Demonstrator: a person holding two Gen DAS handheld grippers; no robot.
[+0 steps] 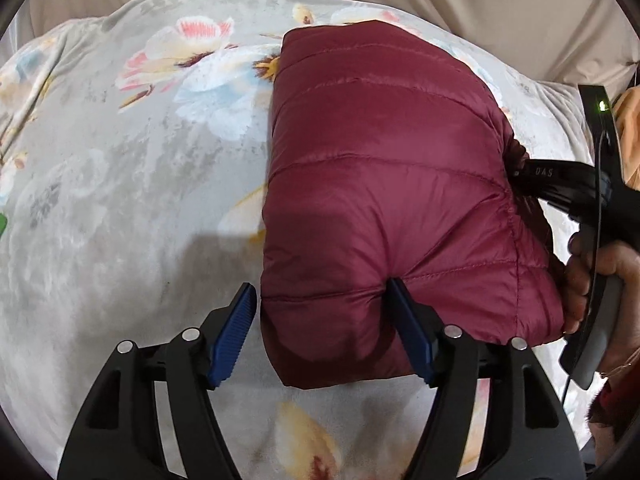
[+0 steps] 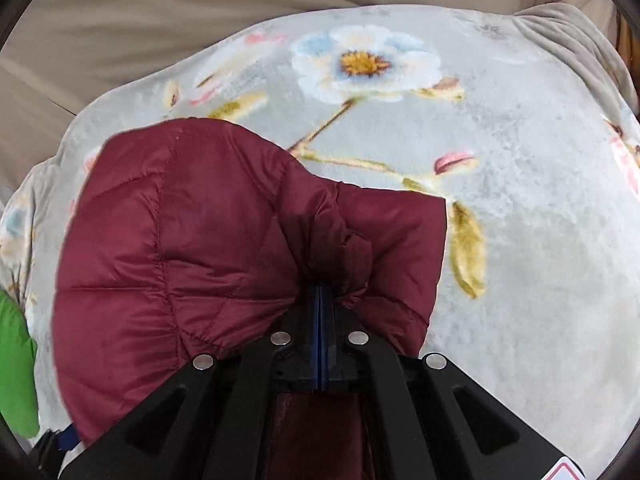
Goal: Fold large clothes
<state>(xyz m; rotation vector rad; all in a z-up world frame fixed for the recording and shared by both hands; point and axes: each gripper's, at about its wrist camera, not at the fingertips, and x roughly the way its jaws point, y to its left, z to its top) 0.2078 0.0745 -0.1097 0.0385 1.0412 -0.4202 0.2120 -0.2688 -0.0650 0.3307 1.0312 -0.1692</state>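
A maroon quilted puffer jacket lies folded into a thick bundle on the flowered blanket. My left gripper stands open at the bundle's near left corner. Its right pad dents the top of the jacket, while its left pad sits just off the jacket's left edge. My right gripper reaches in at the bundle's right side. In the right wrist view its jaws are together, pinching bunched fabric of the jacket.
The grey blanket spreads wide to the right of the jacket. Beige draped cloth hangs behind it. A green item lies at the blanket's left edge. A hand holds the right gripper's handle.
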